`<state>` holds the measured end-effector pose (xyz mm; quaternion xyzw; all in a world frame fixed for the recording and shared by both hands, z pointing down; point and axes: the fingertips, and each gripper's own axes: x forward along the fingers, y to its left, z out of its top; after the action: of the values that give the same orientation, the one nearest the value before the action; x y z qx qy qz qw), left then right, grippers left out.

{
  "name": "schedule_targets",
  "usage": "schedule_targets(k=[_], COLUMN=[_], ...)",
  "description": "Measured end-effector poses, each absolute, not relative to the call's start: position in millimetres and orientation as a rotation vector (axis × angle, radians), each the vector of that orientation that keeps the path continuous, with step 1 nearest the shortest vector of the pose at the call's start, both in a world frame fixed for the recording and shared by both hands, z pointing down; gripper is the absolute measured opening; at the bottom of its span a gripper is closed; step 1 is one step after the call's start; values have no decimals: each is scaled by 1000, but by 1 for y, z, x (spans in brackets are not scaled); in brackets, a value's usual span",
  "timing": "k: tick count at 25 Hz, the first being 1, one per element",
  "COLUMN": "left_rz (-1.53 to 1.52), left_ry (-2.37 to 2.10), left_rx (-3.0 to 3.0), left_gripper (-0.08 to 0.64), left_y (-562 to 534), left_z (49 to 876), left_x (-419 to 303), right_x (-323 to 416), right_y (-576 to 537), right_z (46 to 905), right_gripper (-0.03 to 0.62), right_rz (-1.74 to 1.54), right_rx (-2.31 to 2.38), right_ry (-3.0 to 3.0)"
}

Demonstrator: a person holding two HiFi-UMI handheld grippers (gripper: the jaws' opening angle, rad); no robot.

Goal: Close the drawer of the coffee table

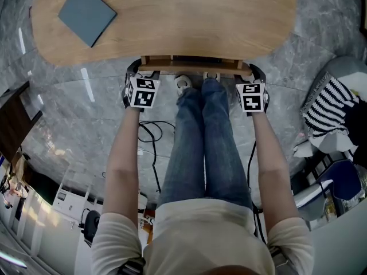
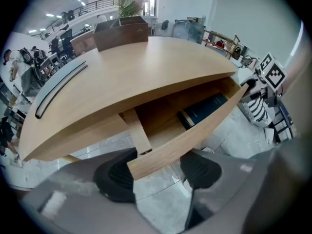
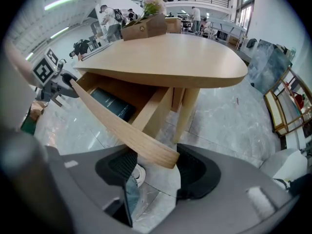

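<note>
The oval wooden coffee table (image 1: 172, 16) has its drawer pulled out a little toward me. Its curved drawer front (image 1: 195, 66) (image 2: 195, 133) (image 3: 112, 118) runs between my two grippers. A dark blue book (image 2: 204, 108) (image 3: 112, 105) lies inside the drawer. My left gripper (image 1: 133, 73) (image 2: 158, 172) is open, and the left end of the drawer front sits between its pads. The right end sits the same way in my right gripper (image 1: 255, 72) (image 3: 158, 169), which is also open.
A grey-blue pad (image 1: 86, 14) lies on the tabletop, and a wooden planter box (image 2: 122, 30) (image 3: 146, 26) stands at the far end. My legs (image 1: 200, 125) reach under the drawer. Cables (image 1: 152, 130) cross the marble floor. A striped cloth (image 1: 327, 107) lies on a seat at the right.
</note>
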<state>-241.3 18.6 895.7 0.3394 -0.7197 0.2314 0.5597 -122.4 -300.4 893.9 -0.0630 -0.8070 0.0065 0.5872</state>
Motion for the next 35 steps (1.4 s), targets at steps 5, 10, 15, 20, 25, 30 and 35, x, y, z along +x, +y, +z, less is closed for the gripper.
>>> schedule_targets(k=[5, 10, 15, 20, 25, 30, 35], left_rz=[535, 510, 482, 431, 349, 324, 321], left_ry=[-1713, -1751, -1778, -1779, -1808, -1829, -1864], left_rx=[783, 731, 690, 643, 581, 537, 497], left_gripper=[270, 276, 279, 281, 281, 281, 281], left_y=[14, 12, 10, 6, 4, 3, 4], left_z=[897, 894, 894, 897, 894, 892, 891], left_x=[-252, -268, -279, -286, -295, -300, -297], right_x=[-133, -148, -159, -168, -178, -183, -182], right_y=[-307, -310, -313, -318, -321, -322, -323], right_z=[897, 894, 894, 895, 895, 895, 896], right_gripper=[252, 252, 252, 252, 252, 252, 255], right_rz=[-1, 8, 9, 10, 11, 8, 41], right_rx=[-156, -147, -145, -143, -144, -164, -175], right_ry=[-1883, -1896, -1905, -1914, -1927, -1941, -1961])
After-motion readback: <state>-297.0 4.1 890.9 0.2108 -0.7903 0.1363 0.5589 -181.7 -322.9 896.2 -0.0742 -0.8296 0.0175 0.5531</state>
